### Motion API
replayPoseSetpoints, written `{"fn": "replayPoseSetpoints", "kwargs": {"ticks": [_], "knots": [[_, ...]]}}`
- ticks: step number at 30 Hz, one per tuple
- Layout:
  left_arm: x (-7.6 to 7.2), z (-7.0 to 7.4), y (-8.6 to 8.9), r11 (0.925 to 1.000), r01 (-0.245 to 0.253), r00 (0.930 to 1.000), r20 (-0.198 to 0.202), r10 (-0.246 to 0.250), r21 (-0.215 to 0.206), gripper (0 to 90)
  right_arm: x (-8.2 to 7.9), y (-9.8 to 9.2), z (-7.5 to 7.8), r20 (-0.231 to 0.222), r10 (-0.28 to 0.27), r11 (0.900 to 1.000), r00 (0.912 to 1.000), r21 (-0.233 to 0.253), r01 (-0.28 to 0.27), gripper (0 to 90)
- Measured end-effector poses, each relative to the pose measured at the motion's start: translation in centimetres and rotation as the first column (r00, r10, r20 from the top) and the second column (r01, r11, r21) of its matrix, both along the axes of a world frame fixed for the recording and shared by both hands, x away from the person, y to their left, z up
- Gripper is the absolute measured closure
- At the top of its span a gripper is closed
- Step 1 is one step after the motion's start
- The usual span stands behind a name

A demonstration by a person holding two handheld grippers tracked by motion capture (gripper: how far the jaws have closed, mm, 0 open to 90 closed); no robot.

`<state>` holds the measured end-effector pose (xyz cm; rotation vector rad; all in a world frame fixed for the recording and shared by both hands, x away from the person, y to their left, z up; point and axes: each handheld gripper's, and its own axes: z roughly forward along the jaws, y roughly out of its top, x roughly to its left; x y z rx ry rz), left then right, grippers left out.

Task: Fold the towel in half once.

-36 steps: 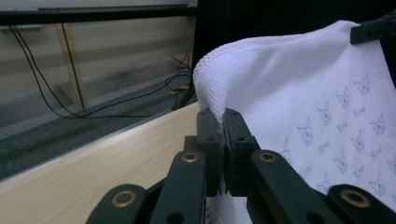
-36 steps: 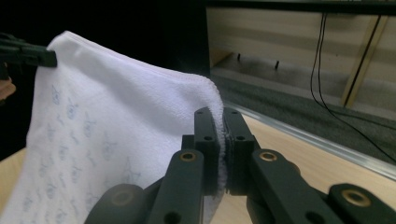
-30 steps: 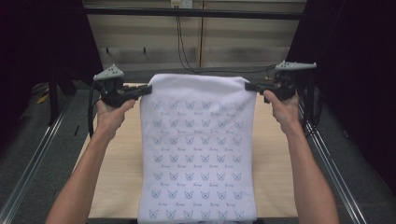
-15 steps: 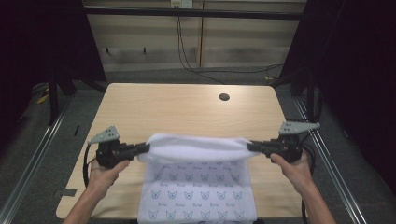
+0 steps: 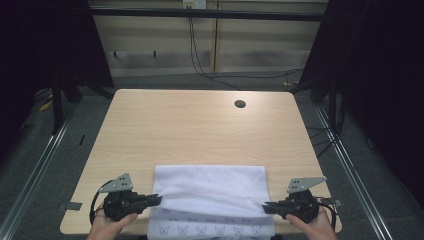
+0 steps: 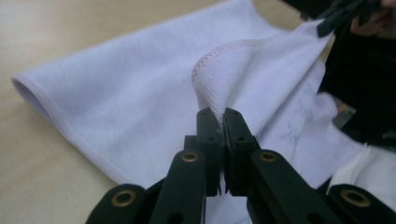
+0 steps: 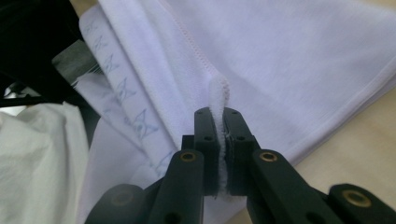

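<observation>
A white towel (image 5: 212, 192) printed with small blue butterfly-like marks lies at the table's near edge, its far half folded back over the near half. My left gripper (image 5: 156, 200) is shut on the towel's left corner (image 6: 210, 95), low over the table. My right gripper (image 5: 267, 207) is shut on the right corner (image 7: 218, 100). The hem between them is stretched taut. The printed side (image 5: 210, 230) hangs over the front edge. In the left gripper view the right gripper (image 6: 336, 14) shows at the top right.
The light wooden table (image 5: 200, 130) has a round cable hole (image 5: 240, 104) near its far right. Dark metal frame rails (image 5: 45, 150) run along both sides. Cables trail on the floor behind the table.
Both grippers have pulled the towel's far edge toward me and down, from the far side of the table to its near edge, folding the towel over itself.
</observation>
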<state>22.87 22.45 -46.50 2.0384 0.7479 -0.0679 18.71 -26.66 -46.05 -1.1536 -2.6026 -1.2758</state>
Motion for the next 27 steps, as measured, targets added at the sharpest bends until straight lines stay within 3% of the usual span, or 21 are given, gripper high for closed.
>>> {"fn": "replayPoseSetpoints", "kwargs": {"ticks": [1,4,5,8,11,17,21,23,27], "knots": [[0.0,-0.5,-0.1,0.9999,0.002,0.9999,-0.012,-0.002,0.014,87.1,-0.3,0.2,-0.6,-0.012,0.008,1.0,0.9999,-0.015,-0.008,86.2],[0.3,-1.4,-1.0,0.9939,0.014,0.9998,-0.015,-0.013,0.109,87.1,-0.3,0.7,-1.6,-0.051,0.009,0.999,0.9987,-0.05,-0.011,86.2],[0.6,-1.6,-1.2,0.9927,0.011,0.9998,-0.017,-0.009,0.12,87.1,0.0,0.9,-1.9,-0.057,0.0,0.998,0.9984,-0.06,-0.004,86.3],[1.3,-2.2,-1.2,0.9912,0.008,0.9989,-0.046,-0.002,0.132,87.0,0.8,1.0,-2.5,-0.067,-0.003,0.995,0.9977,-0.095,-0.004,86.2],[1.5,-2.7,-1.3,0.9877,0.023,0.9973,-0.073,-0.012,0.154,87.0,1.4,0.9,-3.1,-0.091,-0.003,0.997,0.9958,-0.082,-0.005,86.2],[1.9,-3.0,-1.5,0.9882,-0.004,0.9968,-0.079,0.016,0.153,87.1,1.5,1.2,-3.0,-0.074,-0.009,0.994,0.9972,-0.11,0.001,86.5],[2.7,-3.1,-1.8,0.9854,-0.027,0.9986,-0.039,0.034,0.168,87.2,2.4,1.2,-3.2,-0.074,-0.023,0.995,0.997,-0.1,0.015,86.6],[3.4,-3.1,-2.1,0.9831,-0.032,0.9995,0.011,0.03,0.18,87.2,3.4,1.2,-3.2,-0.065,-0.035,0.994,0.9973,-0.107,0.028,86.7],[6.1,-3.3,-2.5,0.9803,-0.079,0.9966,0.037,0.073,0.181,87.3,5.7,1.4,-3.3,-0.045,-0.06,0.992,0.9972,-0.113,0.055,86.8]]}}
